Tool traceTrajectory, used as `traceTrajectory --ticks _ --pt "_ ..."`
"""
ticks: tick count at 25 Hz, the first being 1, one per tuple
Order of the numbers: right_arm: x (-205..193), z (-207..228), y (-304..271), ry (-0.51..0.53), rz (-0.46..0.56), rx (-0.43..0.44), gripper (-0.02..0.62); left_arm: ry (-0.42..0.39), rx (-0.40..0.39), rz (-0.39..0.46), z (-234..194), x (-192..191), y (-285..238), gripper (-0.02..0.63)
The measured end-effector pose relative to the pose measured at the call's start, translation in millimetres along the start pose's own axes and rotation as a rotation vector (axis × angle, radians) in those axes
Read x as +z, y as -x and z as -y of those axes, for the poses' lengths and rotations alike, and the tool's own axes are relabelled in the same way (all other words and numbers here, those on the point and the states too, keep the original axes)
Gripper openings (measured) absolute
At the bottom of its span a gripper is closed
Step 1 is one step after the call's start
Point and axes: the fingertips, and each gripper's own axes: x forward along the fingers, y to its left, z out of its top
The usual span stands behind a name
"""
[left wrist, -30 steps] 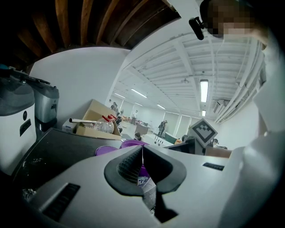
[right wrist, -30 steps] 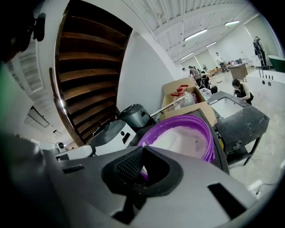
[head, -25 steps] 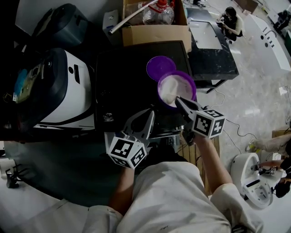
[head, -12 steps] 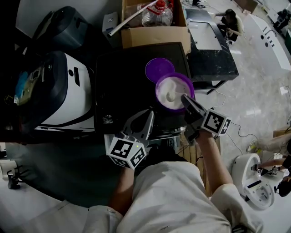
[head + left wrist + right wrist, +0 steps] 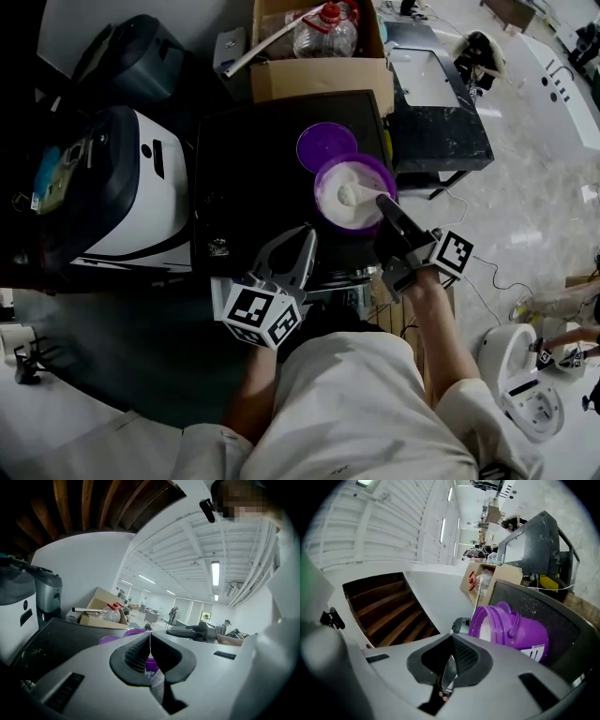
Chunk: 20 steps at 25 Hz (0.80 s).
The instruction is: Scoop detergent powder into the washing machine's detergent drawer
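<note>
The purple tub (image 5: 318, 190) of white powder (image 5: 345, 213) stands open on the black counter (image 5: 248, 169), near its front right corner. Its round purple lid (image 5: 326, 145) lies flat just behind it, touching or nearly touching the rim.

The right tool (image 5: 382, 202) reaches over the tub's right rim from the person's side. Its jaws are pressed together on a thin, pale strip, which the right gripper view shows between the pads (image 5: 461, 656). In the head view this looks like the handle of a white scoop (image 5: 356, 195). The scoop's long axis runs roughly level across the tub, with the handle end at the tool on the right and the bowl end pointing left into the middle of the powder. In the right gripper view the tub (image 5: 525, 632) sits just ahead and to the right of the jaws.

The left tool (image 5: 302, 246) hovers at the front edge of the counter, pointing away from the person, with its jaws pressed together on nothing (image 5: 150, 641).

Behind the counter, a cardboard box (image 5: 319, 73) holds a clear bottle (image 5: 326, 28) with a red cap.
</note>
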Motion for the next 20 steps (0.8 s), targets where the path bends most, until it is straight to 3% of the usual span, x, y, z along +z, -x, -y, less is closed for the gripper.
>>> traceTrajectory --ticks 7,20 --pt "-0.3 2.9 2.2 -0.1 0.012 0.087 0.009 -0.001 0.041 0.004 0.7 -5.8 4.8 0.02" --pt "-15.9 -19.7 -3.2 -0.12 -0.013 0.17 0.011 0.015 0.076 0.018 -8.2 -7.0 23.8 0.02"
